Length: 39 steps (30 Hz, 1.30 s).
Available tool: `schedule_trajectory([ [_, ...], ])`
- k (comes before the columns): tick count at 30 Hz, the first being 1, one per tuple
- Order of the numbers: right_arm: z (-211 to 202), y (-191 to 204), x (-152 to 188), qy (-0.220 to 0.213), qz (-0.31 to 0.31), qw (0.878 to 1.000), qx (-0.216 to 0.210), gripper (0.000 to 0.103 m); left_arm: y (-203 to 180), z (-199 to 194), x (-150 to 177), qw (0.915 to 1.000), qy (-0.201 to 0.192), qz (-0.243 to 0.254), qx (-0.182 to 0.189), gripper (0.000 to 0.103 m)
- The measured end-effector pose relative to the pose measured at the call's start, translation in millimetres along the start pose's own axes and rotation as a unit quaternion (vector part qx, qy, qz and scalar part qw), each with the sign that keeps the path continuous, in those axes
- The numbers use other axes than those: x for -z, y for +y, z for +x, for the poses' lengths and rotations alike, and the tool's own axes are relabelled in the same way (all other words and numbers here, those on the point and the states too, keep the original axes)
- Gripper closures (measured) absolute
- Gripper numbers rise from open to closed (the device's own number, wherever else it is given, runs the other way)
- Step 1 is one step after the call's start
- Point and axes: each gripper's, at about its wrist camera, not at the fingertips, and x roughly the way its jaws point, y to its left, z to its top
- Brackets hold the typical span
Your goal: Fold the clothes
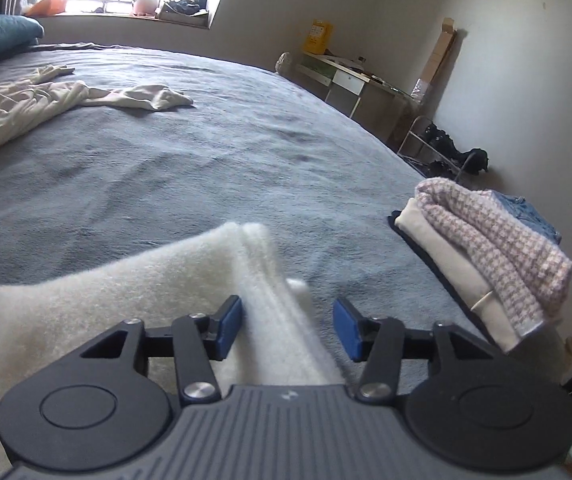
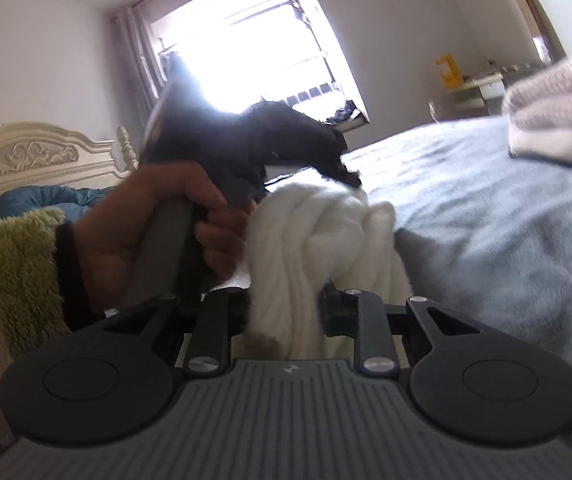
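Note:
A folded white fluffy garment (image 1: 98, 304) lies on the grey bed (image 1: 206, 152). My left gripper (image 1: 287, 326) is open, its blue pads on either side of the garment's thick folded edge without pinching it. In the right wrist view my right gripper (image 2: 286, 308) is shut on a bunched fold of the same white garment (image 2: 317, 224). The other hand-held gripper (image 2: 278, 148) with the hand (image 2: 146, 216) gripping it shows just beyond. A crumpled cream garment (image 1: 38, 104) lies at the bed's far left.
A stack of folded clothes with a pink checked knit (image 1: 493, 252) on top sits at the bed's right edge and also shows in the right wrist view (image 2: 557, 116). A desk (image 1: 349, 76), a shoe rack (image 1: 433, 148), a headboard (image 2: 46, 160) and a green-white blanket (image 2: 14, 272) surround the bed.

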Motion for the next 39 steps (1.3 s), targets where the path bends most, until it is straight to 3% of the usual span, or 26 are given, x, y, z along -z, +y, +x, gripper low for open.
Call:
schedule_trajectory([
  [4, 0.2, -7.5, 1.7, 0.011, 0.022, 1.0, -0.005, 0.08, 7.8, -18.9, -2.7, 0.9992, 0.0, -0.026, 0.032, 0.048],
  [9, 2.9, -21.4, -3.1, 0.034, 0.067, 0.996, -0.039, 0.078, 33.2, -78.3, 9.5, 0.9969, -0.016, -0.053, 0.056, 0.048],
  [12, 4.5, -39.6, -6.6, 0.059, 0.127, 0.988, -0.071, 0.078, 51.2, -119.3, 27.3, 0.9969, -0.02, -0.052, 0.055, 0.046],
  [15, 7.3, -57.0, -9.9, 0.088, 0.206, 0.969, -0.1, 0.077, 66.9, -154.7, 51.3, 0.9972, -0.021, -0.049, 0.052, 0.04],
  [19, 8.5, -59.4, -19.4, 0.11, 0.22, 0.963, -0.109, 0.075, 84.1, -178.4, 91.5, 0.9973, -0.018, -0.059, 0.039, 0.039],
  [25, 10.9, -49.3, -25.7, 0.132, 0.215, 0.962, -0.105, 0.07, 99.0, -165.1, 137.7, 0.996, 0.0, -0.088, 0.016, 0.039],
  [27, 9.7, -46.3, -25.2, 0.135, 0.209, 0.964, -0.096, 0.076, 102.9, -158.6, 144.4, 0.9958, 0.002, -0.091, 0.008, 0.039],
  [30, 2.7, -40.4, -26.1, 0.125, 0.181, 0.972, -0.077, 0.082, 109.4, -149.6, 145.4, 0.9948, 0.002, -0.101, 0.007, 0.039],
  [39, -23.7, -27.1, -25.6, 0.077, 0.125, 0.987, -0.071, 0.084, 102.4, -142.5, 141.1, 0.9964, -0.001, -0.083, 0.016, 0.039],
])
